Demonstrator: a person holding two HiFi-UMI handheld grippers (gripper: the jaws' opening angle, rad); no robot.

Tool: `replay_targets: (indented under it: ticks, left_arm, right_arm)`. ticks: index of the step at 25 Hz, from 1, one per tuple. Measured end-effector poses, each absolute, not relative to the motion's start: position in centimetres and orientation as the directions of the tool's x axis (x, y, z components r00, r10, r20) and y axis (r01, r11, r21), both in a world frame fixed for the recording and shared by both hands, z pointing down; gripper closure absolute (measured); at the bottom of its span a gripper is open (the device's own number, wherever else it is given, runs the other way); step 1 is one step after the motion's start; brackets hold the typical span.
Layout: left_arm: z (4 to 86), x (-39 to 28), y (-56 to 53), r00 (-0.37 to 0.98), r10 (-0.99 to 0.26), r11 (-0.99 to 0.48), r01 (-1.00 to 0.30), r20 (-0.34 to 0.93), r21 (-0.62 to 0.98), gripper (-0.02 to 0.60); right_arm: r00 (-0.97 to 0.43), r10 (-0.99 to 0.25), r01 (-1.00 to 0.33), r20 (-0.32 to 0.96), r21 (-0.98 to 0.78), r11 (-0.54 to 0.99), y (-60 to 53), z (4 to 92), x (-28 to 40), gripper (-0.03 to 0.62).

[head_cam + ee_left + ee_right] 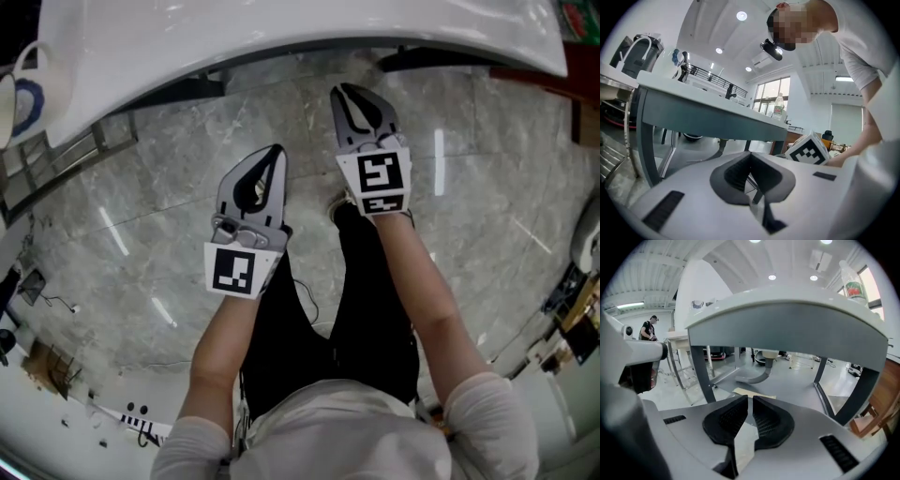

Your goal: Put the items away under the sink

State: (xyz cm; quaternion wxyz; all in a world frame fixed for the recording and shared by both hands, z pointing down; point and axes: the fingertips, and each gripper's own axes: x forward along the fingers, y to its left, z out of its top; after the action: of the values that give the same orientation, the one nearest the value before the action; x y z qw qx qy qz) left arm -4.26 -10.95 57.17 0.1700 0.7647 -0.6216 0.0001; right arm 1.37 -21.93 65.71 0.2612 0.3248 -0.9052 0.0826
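Left tongs (277,152) pressed together, right tongs (343,92) seemingly too, sink (281,28) rim cut off

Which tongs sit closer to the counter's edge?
The right tongs: in the head view their tips nearly reach the white counter; the left tongs hang farther back.

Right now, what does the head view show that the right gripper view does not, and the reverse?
Only the head view: the person's arms, dark trousers, the two marker cubes and a white mug at the top left.
Only the right gripper view: the grey drain pipe under the sink, a bottle on top, a distant person, and the right gripper seen close, its jaws together with nothing between them.
Both: the right gripper, the white counter and the pale floor.
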Motion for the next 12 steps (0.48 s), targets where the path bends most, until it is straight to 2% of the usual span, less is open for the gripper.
replay_targets:
  ticks: [12]
  left_arm:
    - [46.6, -2.5, -13.2, 0.196, -0.97, -0.155, -0.955, 0.143, 0.253, 0.578]
  right_arm:
    - [-0.743, -0.533, -0.578, 0.404, 0.012, 0.816, -19.3, 50.9, 3.3, 0.542]
